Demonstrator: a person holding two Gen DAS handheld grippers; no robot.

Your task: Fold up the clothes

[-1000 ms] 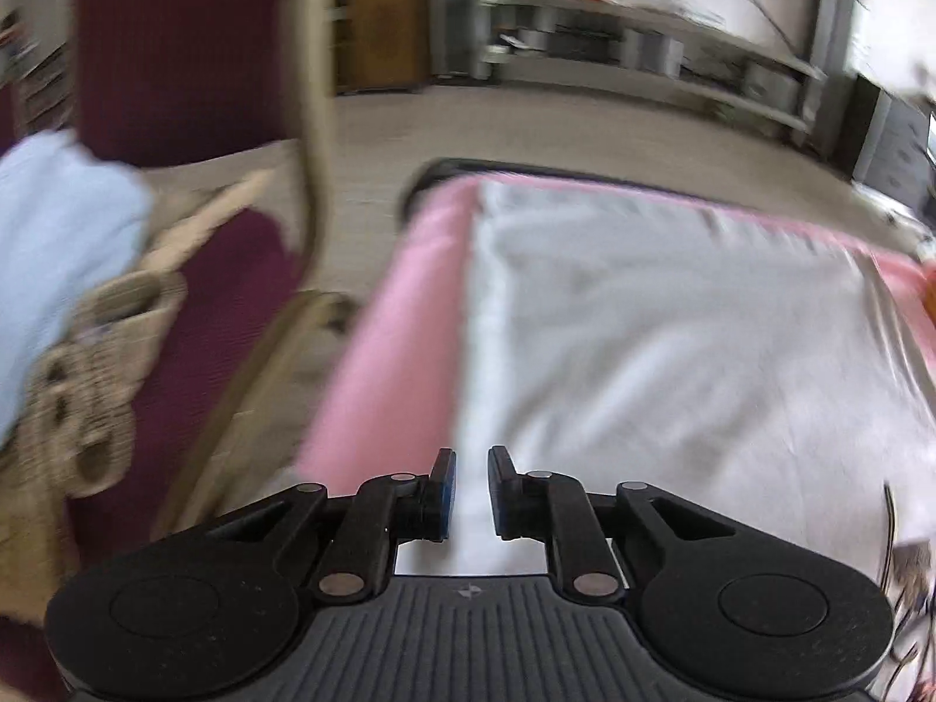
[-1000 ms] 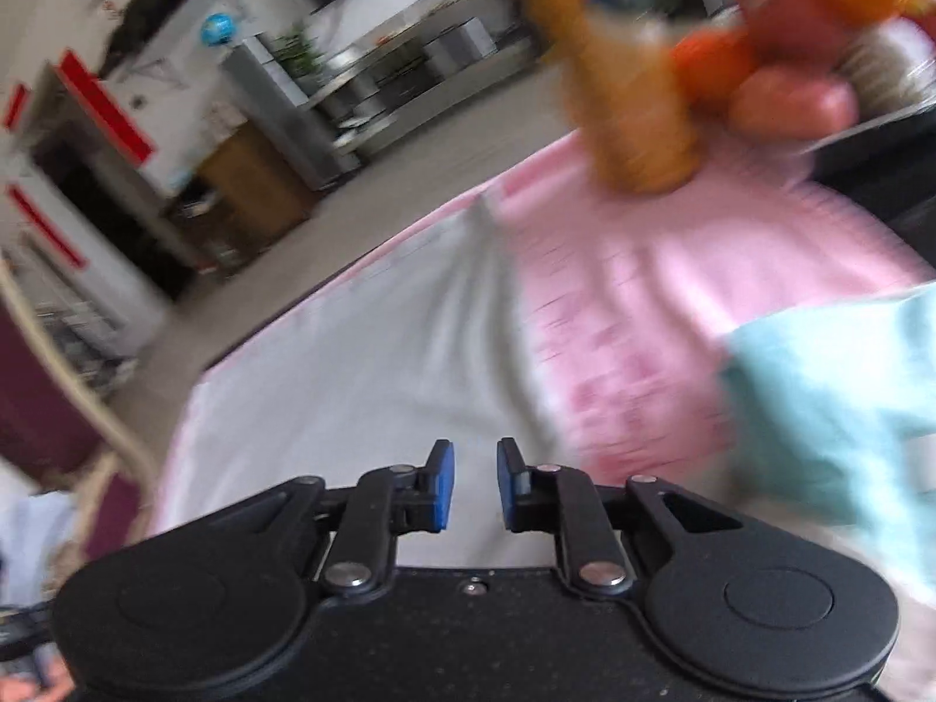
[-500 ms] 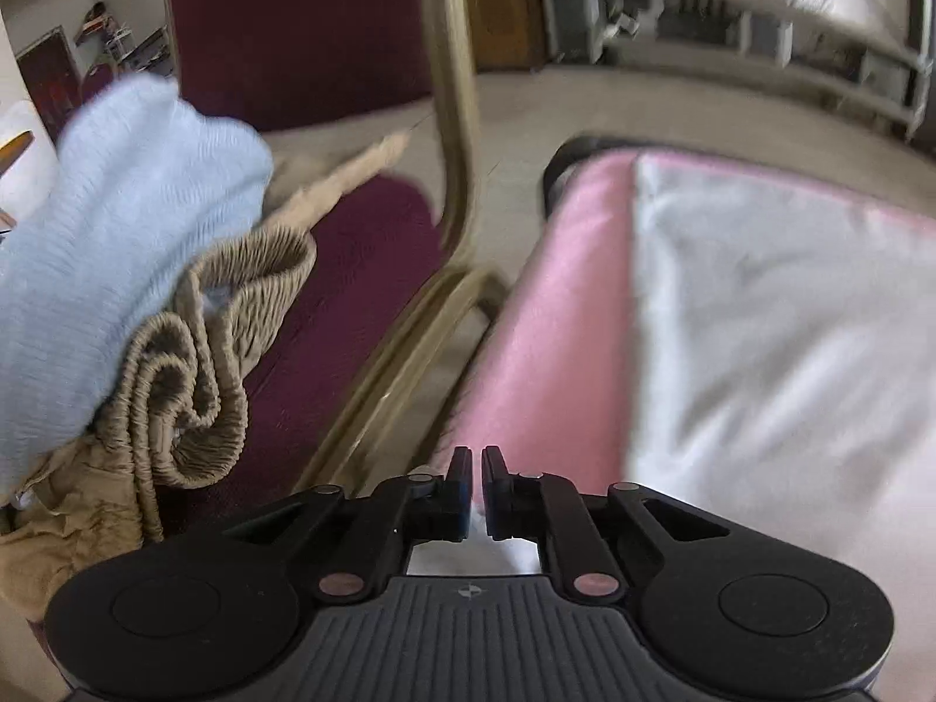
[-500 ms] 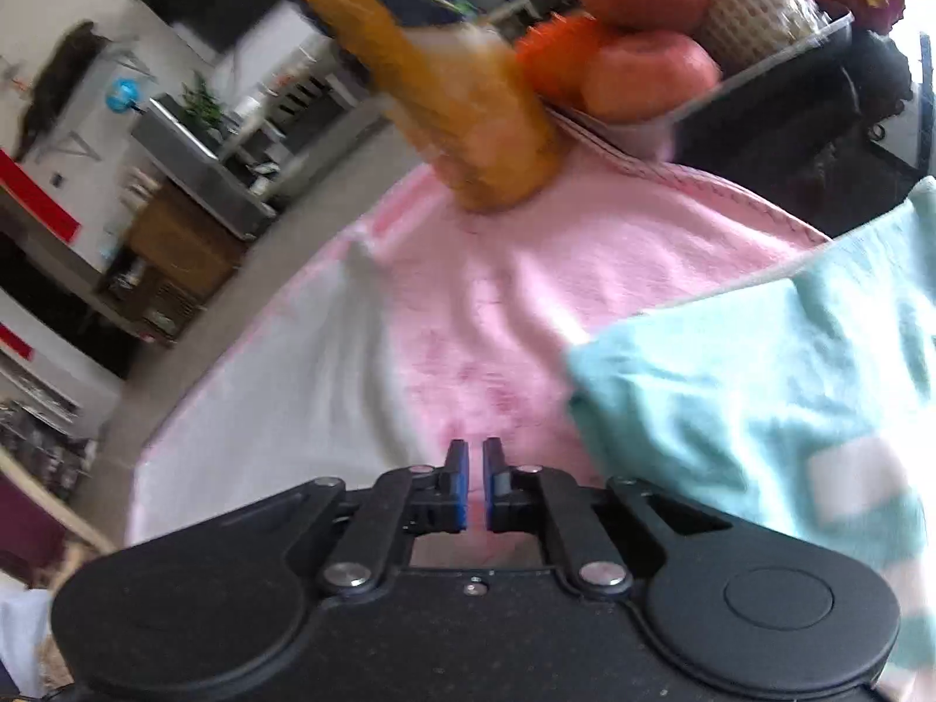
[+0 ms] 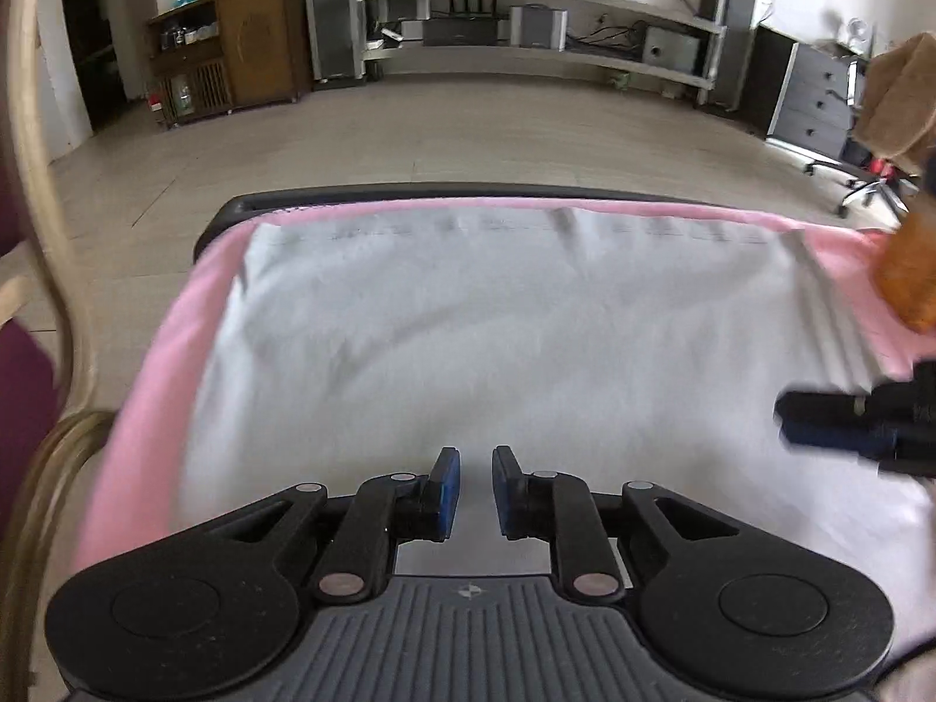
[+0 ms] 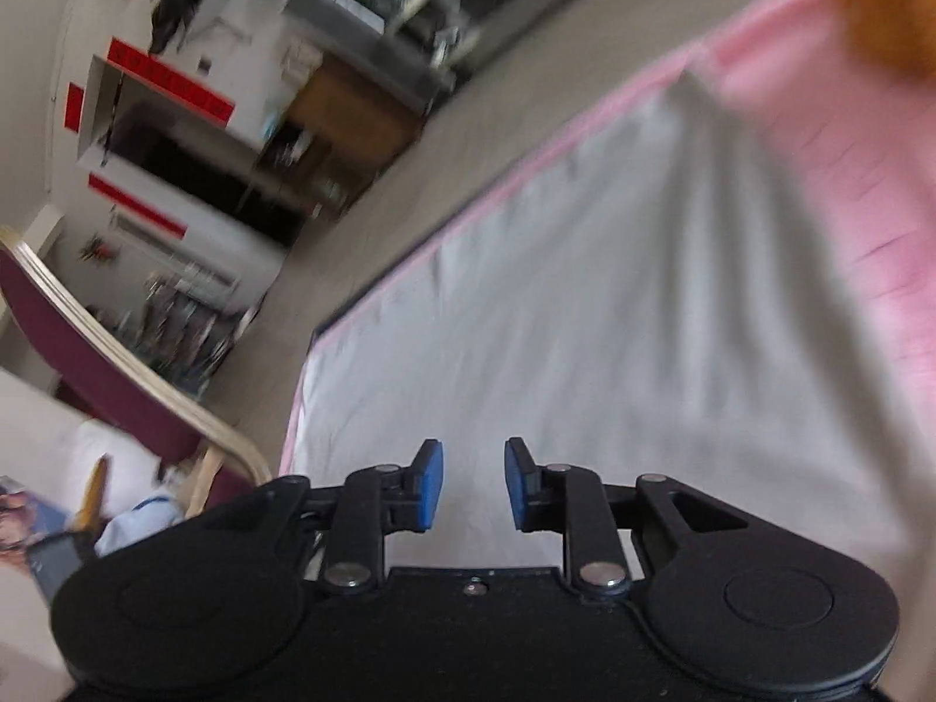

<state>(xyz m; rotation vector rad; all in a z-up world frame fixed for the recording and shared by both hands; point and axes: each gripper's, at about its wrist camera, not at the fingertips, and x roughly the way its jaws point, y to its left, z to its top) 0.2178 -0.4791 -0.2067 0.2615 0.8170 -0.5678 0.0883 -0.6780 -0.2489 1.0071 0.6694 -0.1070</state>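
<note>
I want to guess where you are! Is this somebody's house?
Probably a home living room: a brown wooden cabinet, long grey wall shelves with media boxes, and a white garment spread on a pink-covered table.

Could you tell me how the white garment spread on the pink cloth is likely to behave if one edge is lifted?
The white garment will probably drape limply, since soft creases already run across it. It looks thin, so likely light. Pushed, it would probably bunch rather than slide whole.

One white garment [image 5: 526,351], two claws [image 5: 475,488]
</note>
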